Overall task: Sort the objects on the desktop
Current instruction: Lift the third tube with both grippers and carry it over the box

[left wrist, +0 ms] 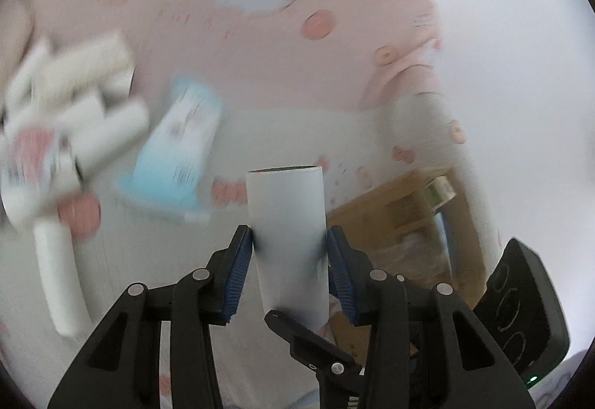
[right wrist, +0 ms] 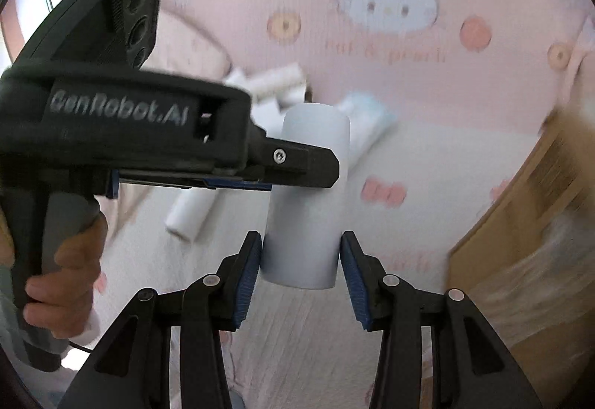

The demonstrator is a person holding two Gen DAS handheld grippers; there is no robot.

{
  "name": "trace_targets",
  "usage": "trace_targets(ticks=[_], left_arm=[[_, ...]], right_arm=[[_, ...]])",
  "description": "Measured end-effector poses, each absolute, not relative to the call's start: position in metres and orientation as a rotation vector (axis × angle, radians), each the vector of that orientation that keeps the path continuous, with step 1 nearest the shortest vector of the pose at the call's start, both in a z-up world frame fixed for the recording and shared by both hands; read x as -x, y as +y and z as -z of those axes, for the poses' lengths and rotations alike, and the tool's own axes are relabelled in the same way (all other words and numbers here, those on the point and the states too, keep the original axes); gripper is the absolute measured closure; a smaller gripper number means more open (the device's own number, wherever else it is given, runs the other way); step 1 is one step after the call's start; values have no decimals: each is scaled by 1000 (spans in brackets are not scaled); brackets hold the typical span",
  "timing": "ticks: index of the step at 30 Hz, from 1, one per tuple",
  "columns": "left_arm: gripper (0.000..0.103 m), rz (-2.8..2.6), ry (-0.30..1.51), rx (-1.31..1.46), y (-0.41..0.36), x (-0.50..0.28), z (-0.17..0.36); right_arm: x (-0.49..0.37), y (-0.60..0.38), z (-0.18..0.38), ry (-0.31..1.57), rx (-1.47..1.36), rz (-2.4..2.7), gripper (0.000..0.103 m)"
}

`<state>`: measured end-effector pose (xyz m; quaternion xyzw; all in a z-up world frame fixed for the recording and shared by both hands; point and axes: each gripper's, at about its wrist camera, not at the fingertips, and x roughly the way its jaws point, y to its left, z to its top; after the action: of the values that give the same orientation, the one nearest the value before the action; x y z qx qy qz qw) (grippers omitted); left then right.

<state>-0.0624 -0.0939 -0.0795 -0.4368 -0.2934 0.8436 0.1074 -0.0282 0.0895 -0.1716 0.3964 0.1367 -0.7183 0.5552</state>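
Both hand-held grippers [left wrist: 289, 249] [right wrist: 301, 253] clamp one seemingly upright white roll [right wrist: 305, 200], open end up.

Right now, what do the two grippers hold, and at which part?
Both hold one white tube: the right gripper clamps its near end, the left gripper its middle.

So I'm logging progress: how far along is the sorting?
Nothing visibly sorted yet. In hand: one white roll, clamped by both the left hand-held gripper and the right hand-held gripper. Left: the pile of rolls, a loose roll and the blue pack on the mat.
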Motion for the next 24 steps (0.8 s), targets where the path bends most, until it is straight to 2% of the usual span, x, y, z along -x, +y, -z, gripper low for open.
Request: trace_targets(ticks=[7, 20, 24], left_arm=[[57, -2502, -762, 1174, -85, 72, 36], [58, -2483, -529, 1082, -35, 106, -25], [59, -2425, -515, 1102, -19, 121, -32]], right_arm=[[52, 103, 124, 285, -843, 1758, 62], [93, 105, 78, 195, -831, 1888, 62], [109, 122, 68, 177, -830, 1921, 62]])
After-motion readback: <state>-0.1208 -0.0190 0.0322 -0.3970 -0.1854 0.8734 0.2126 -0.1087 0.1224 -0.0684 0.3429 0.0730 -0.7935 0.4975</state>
